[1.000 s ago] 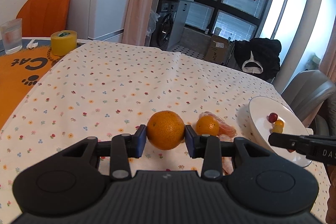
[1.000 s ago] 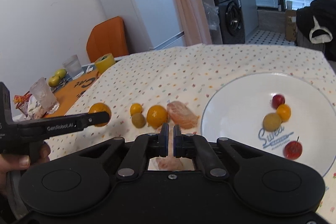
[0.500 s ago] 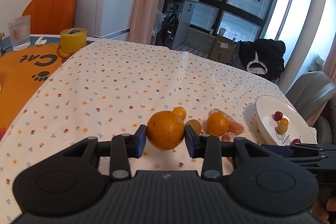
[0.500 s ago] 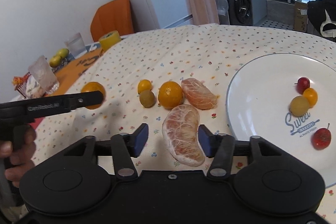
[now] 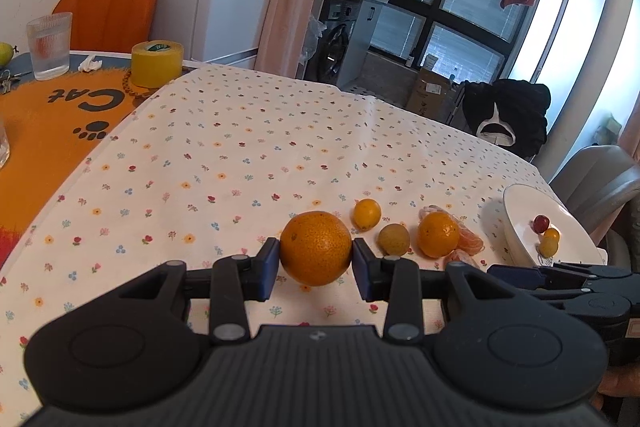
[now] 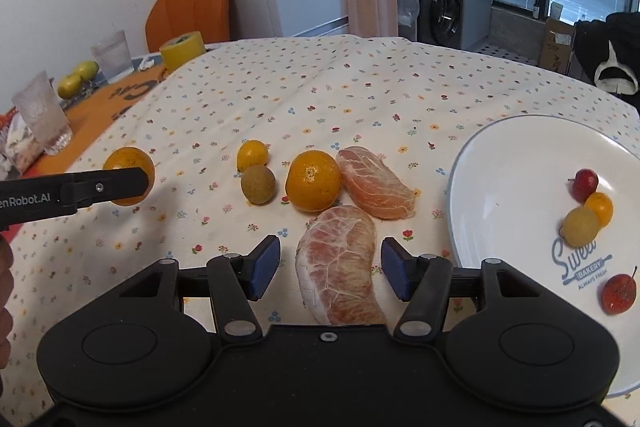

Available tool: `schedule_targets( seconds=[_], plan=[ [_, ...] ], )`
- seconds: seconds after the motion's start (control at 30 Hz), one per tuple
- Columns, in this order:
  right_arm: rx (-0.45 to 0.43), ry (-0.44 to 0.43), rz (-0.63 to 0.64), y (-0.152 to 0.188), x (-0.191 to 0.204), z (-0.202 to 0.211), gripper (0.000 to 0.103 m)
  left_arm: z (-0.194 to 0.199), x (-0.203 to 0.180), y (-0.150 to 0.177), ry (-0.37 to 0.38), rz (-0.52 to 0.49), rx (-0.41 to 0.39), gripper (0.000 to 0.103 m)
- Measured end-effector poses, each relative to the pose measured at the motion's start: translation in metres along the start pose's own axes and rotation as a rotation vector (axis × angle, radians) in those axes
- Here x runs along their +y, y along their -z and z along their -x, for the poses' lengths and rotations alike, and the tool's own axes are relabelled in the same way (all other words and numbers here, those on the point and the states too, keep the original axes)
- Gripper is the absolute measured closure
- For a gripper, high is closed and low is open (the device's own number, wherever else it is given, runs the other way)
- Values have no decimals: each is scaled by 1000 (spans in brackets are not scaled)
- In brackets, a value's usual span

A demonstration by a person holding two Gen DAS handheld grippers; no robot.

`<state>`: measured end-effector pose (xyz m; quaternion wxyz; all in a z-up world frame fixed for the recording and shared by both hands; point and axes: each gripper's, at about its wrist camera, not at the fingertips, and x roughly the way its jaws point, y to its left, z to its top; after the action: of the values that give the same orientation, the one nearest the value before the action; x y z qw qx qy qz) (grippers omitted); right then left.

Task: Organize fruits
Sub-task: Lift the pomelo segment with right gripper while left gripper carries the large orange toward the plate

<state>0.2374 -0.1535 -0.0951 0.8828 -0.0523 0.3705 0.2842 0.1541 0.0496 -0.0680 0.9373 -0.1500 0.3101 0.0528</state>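
Observation:
My left gripper [image 5: 315, 263] is shut on a large orange [image 5: 315, 247], held over the flowered cloth left of the fruit row; from the right wrist it shows as the left gripper [image 6: 120, 183]. My right gripper [image 6: 329, 269] stands open around a peeled citrus segment [image 6: 340, 267] lying on the cloth, with gaps on both sides. Beyond it lie a second peeled segment [image 6: 374, 187], a mandarin [image 6: 314, 181], a brownish round fruit [image 6: 258, 183] and a small yellow fruit [image 6: 252, 155]. The white plate [image 6: 500, 155] at the right holds several small fruits.
At the far left an orange cat mat [image 5: 48, 123] carries a yellow tape roll [image 5: 157, 63] and a glass [image 5: 50, 45]. Another glass [image 6: 42, 117] and green fruits [image 6: 78, 79] are there too. A grey chair [image 5: 596, 179] stands past the plate.
My right gripper went from shut to open and now straddles the peeled segment. The left gripper has drawn back to the left with the orange, so more of the fruit row shows.

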Motion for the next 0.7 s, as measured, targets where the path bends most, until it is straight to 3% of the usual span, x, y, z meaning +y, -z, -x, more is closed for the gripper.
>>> schedule_targets(
  seconds=[0.07, 0.2, 0.53, 0.7],
  plan=[
    [2, 4, -1, -1, 0, -1, 46, 0, 1, 1, 5, 4, 2, 66],
    [20, -22, -3, -2, 3, -1, 59, -1, 3, 4, 10, 6, 9, 66],
    [24, -30, 13, 1, 9, -4, 58, 1, 8, 8, 7, 17, 12, 66],
    [15, -68, 1, 3, 6, 0, 65, 3, 3, 7, 14, 8, 10, 66]
  ],
)
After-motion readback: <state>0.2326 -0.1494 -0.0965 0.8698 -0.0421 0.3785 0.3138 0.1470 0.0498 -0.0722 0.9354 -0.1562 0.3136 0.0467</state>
